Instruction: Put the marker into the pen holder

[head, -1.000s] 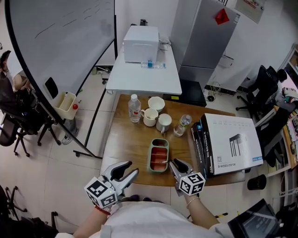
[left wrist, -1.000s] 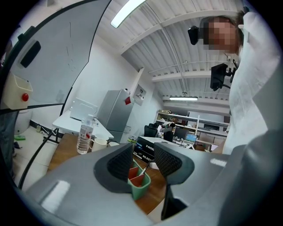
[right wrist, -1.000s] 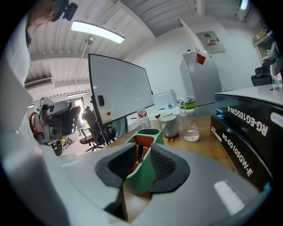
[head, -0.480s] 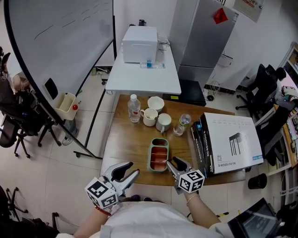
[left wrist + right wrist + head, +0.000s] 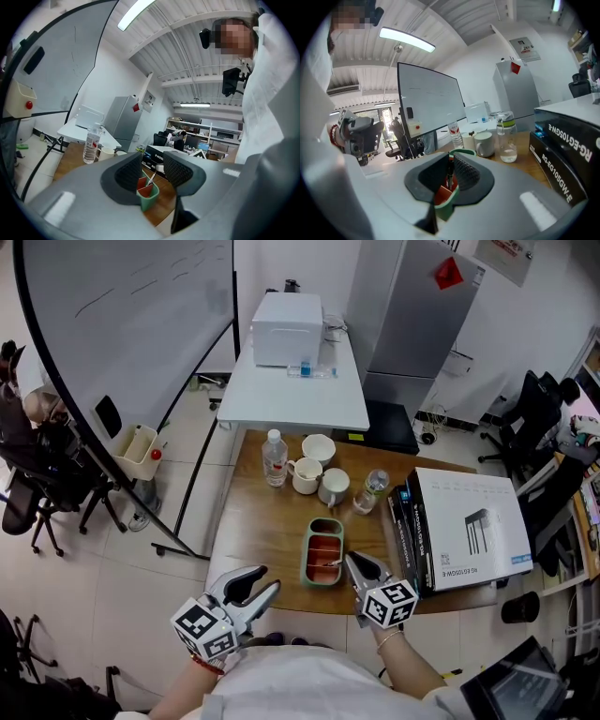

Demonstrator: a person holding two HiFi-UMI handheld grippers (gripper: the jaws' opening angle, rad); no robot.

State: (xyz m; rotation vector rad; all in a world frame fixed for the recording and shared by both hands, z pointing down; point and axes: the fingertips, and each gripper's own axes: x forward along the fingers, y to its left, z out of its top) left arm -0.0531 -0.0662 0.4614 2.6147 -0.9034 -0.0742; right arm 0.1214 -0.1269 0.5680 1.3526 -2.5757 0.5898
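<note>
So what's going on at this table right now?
A person is working with two handheld grippers at a wooden table. The right gripper has just closed its jaws on a slim dark marker, right at the green pen holder with red compartments. The left gripper is open and empty, held near the table's front edge.

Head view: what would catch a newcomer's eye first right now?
The right gripper sits at the near right edge of the green pen holder on the wooden table; its jaws have just closed on a thin dark marker. The left gripper hangs open and empty by the table's near left corner. A big white box fills the table's right side.
</note>
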